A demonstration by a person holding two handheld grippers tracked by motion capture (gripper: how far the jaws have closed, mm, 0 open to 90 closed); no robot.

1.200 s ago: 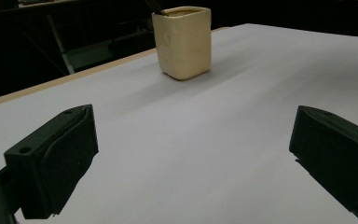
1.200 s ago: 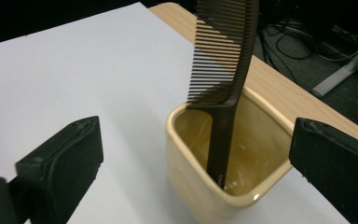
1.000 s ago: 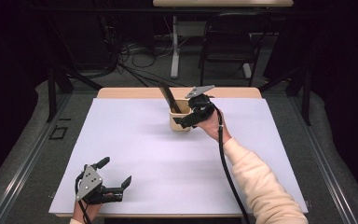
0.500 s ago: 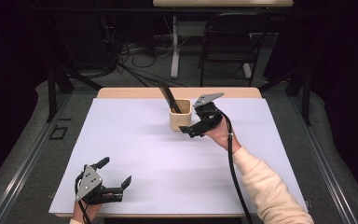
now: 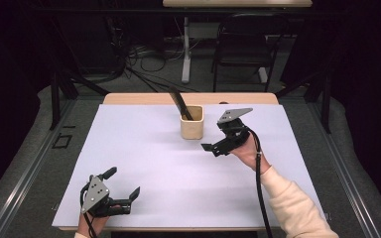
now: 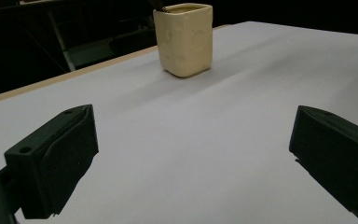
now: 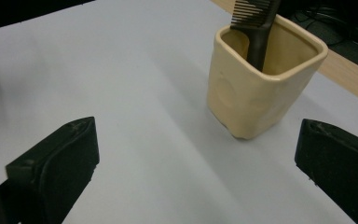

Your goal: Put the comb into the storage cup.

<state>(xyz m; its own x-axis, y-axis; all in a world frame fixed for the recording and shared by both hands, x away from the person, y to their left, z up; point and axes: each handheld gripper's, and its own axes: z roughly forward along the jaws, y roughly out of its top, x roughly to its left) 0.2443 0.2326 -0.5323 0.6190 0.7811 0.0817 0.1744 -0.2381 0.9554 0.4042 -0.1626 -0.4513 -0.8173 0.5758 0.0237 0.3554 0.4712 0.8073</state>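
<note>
A cream ceramic cup (image 5: 192, 122) stands at the back middle of the white-covered table (image 5: 149, 148), with a black comb (image 5: 179, 102) leaning out of it to the left. My right gripper (image 5: 217, 144) hovers just right of and nearer than the cup, open and empty. In the right gripper view the cup (image 7: 261, 88) and comb (image 7: 257, 28) sit ahead between the wide-apart jaws of my right gripper (image 7: 196, 172). My left gripper (image 5: 122, 182) rests open at the table's near left corner. In its view of my left gripper (image 6: 193, 158), the cup (image 6: 184, 39) is far ahead.
A strip of bare wooden tabletop (image 5: 144, 98) shows behind the white sheet. Dark floor, cables (image 5: 144, 64) and a chair (image 5: 240, 49) lie beyond the table. A cable (image 5: 259, 183) trails from the right gripper along the sleeve.
My right gripper has drawn back from the cup, toward the near right. The cup, comb and left gripper have stayed put.
</note>
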